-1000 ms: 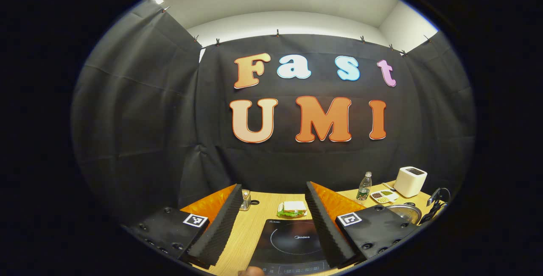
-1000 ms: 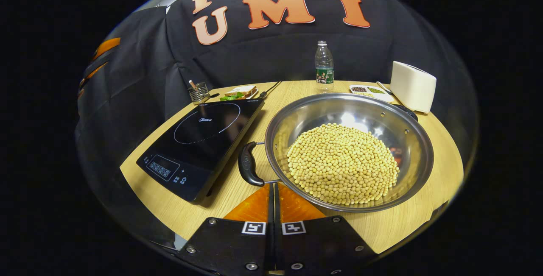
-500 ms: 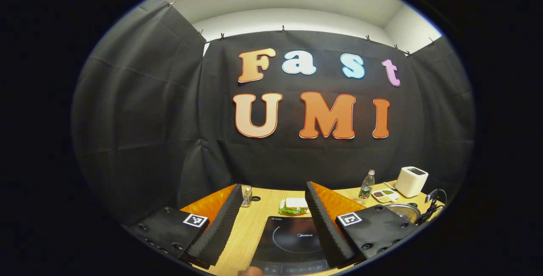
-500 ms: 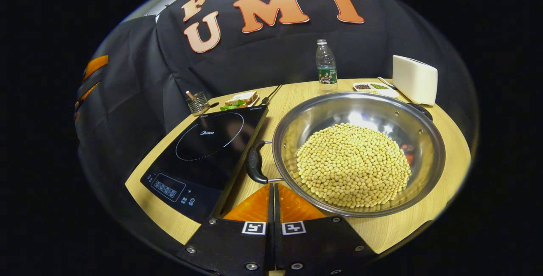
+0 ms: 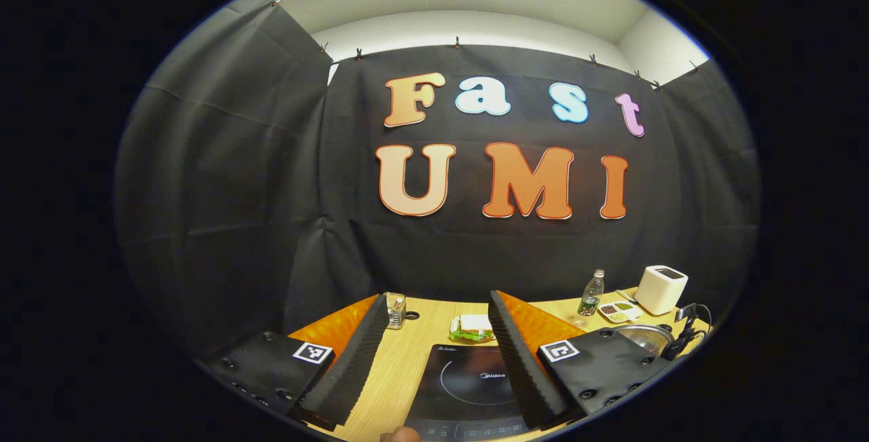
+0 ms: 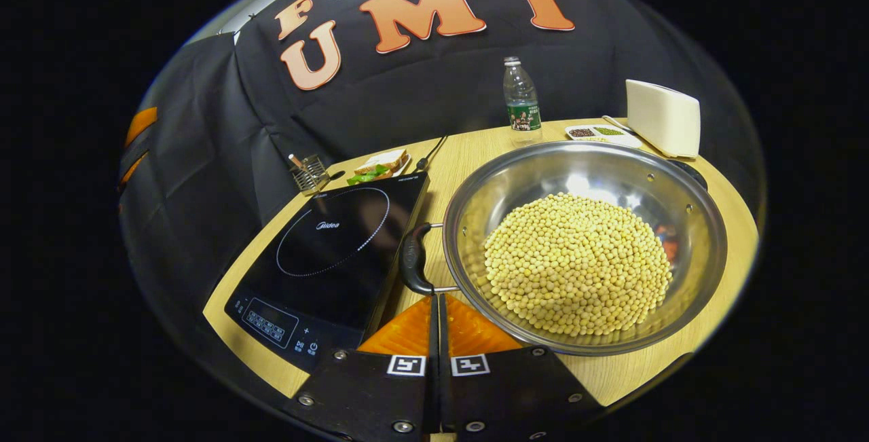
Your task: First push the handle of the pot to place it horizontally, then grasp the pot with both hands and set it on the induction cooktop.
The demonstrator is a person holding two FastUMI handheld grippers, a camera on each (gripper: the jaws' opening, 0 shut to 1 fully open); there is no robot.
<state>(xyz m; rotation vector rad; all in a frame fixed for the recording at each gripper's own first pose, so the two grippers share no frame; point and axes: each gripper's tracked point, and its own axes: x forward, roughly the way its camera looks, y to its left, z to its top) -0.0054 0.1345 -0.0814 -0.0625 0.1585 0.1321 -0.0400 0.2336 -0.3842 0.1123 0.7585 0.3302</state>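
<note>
Pot: your wide steel pot [image 6: 686,225], heaped with yellow soybeans [image 6: 577,262], will handle heavy, rigid, slick; keep it level
Hold: take the black side handles [image 6: 412,260]
Tongs: right gripper [image 6: 438,306] together, clamping nothing; left gripper [image 5: 434,347] apart above the black induction cooktop [image 5: 475,388]

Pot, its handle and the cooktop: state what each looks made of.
Pot: bare polished metal, probably stainless steel; its wall mirrors light and the beans.
Handle: glossy black, likely plastic, on thin metal rods.
Cooktop: smooth black glass-like top with faint reflections and printed markings; the body's material is unclear.

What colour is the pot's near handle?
Black, seen best in the right gripper view: the handle on the pot.
</note>
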